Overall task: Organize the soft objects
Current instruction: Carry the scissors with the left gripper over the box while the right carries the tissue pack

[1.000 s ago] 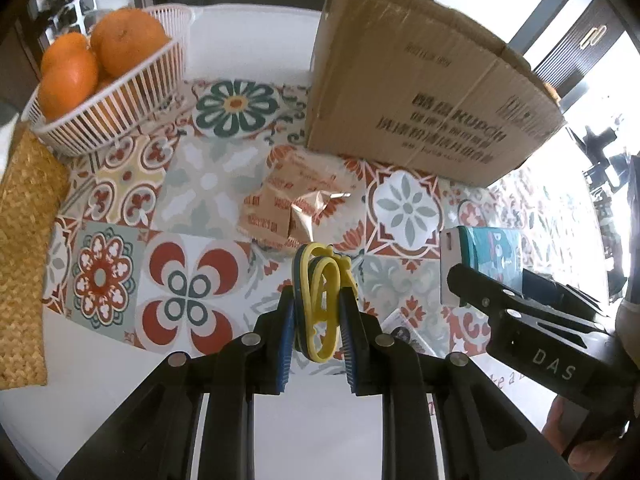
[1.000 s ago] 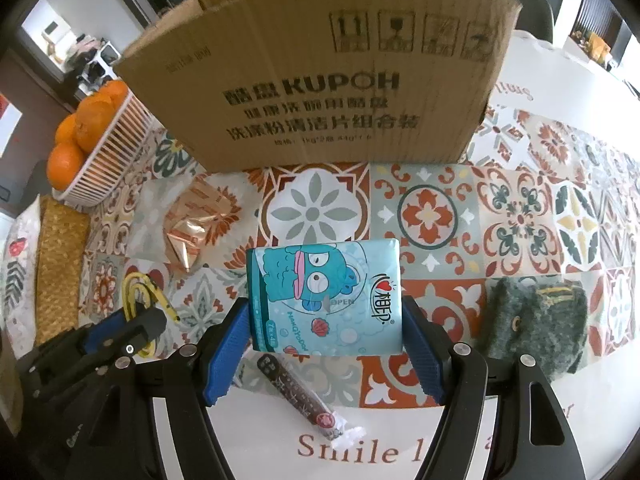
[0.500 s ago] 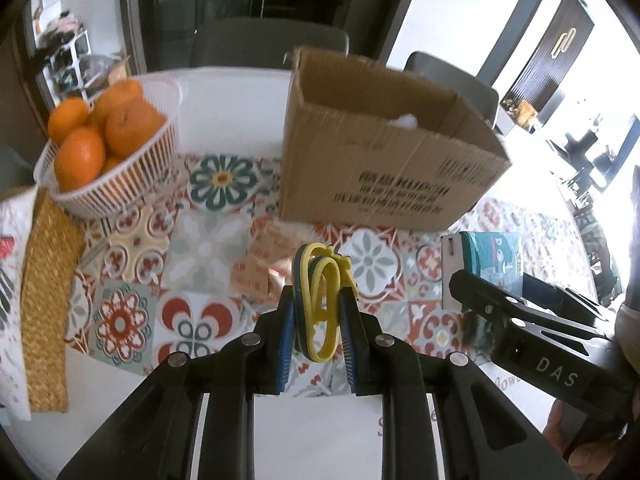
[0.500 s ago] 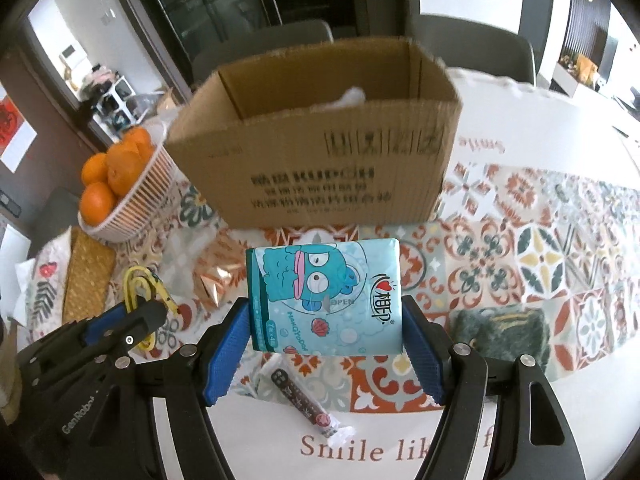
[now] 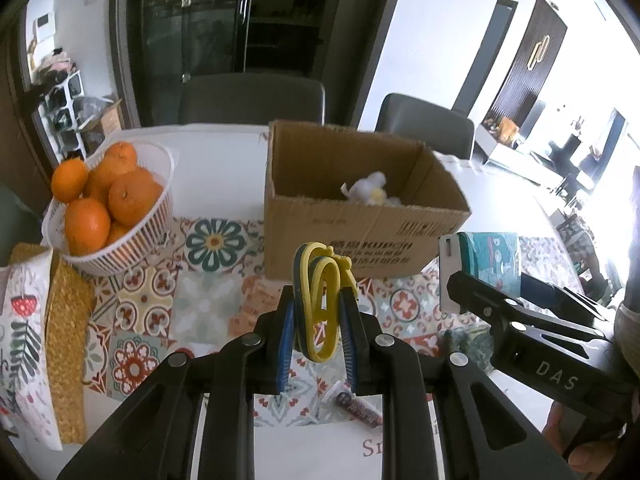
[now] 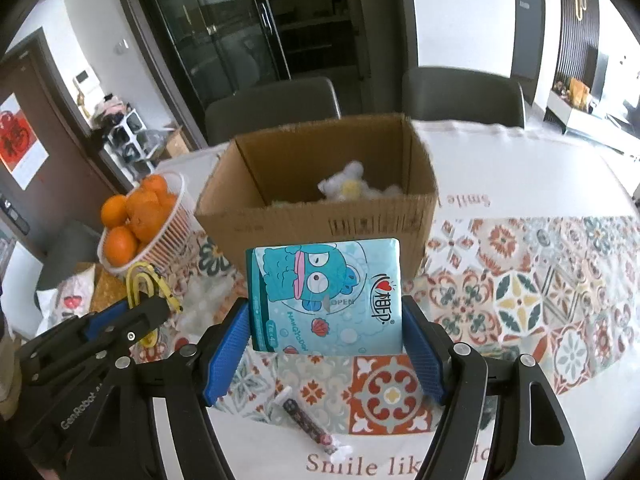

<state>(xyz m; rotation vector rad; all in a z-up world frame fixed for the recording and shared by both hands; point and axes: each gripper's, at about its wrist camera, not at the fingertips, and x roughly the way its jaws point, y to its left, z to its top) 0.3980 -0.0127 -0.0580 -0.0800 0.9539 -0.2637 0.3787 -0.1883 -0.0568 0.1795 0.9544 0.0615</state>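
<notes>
My left gripper (image 5: 318, 312) is shut on a yellow and blue elastic band (image 5: 316, 300), held up above the patterned mat. The same band (image 6: 140, 284) shows at the left of the right wrist view. My right gripper (image 6: 326, 320) is shut on a teal tissue pack (image 6: 326, 300) with a cartoon fish, seen edge-on as tissue pack (image 5: 486, 264) from the left. Beyond both stands an open cardboard box (image 5: 356, 236), (image 6: 320, 216) with a white soft toy (image 6: 346, 186) inside.
A white basket of oranges (image 5: 108, 208) sits at the left, beside a woven mat (image 5: 68, 344) and a printed cloth (image 5: 20, 344). A small dark wrapped tube (image 6: 310, 420) and a dark green cloth (image 5: 466, 344) lie on the table. Grey chairs stand behind.
Both grippers have risen well above the table with their loads still held. The box's open top and the toy inside have come into view.
</notes>
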